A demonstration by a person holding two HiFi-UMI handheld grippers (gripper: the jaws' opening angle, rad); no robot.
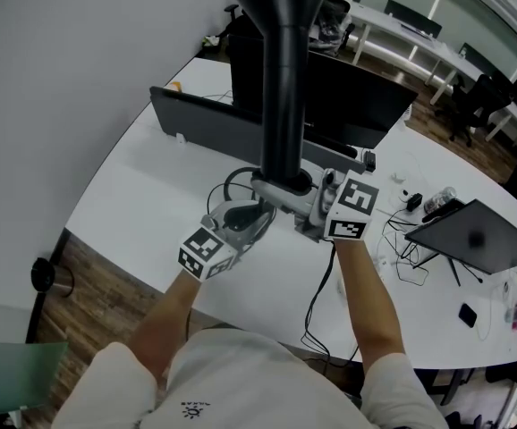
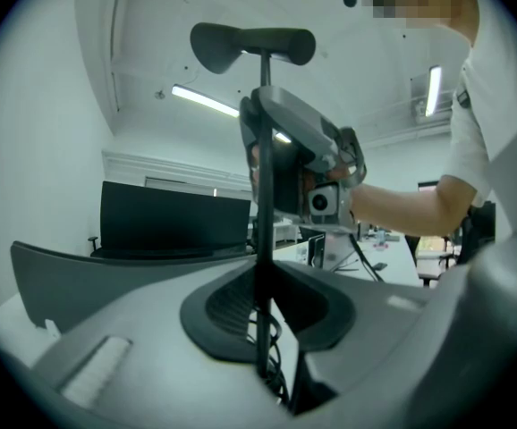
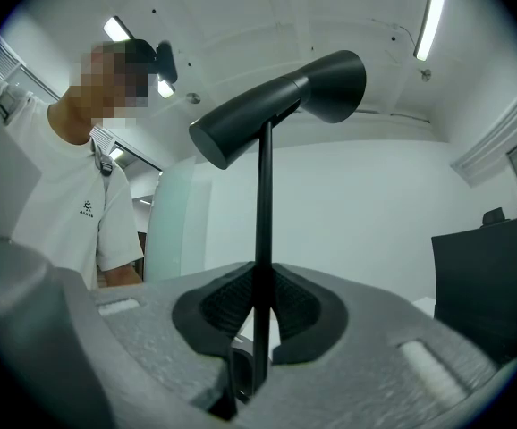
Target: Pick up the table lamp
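Black lamp (image 1: 285,79), seemingly stiff but top-heavy, sits clenched by its slim stem (image 3: 263,222) between left tongs (image 2: 264,329) and right tongs (image 3: 260,329).

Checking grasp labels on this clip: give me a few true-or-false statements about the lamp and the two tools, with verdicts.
1. The left tool and the right tool are both closed on the lamp's thin stem. True.
2. The lamp head is white. False: it is black.
3. The stem lies flat across the table. False: it stands upright between the jaws of both tools.
4. A dark monitor stands on the white table beyond the lamp. True.
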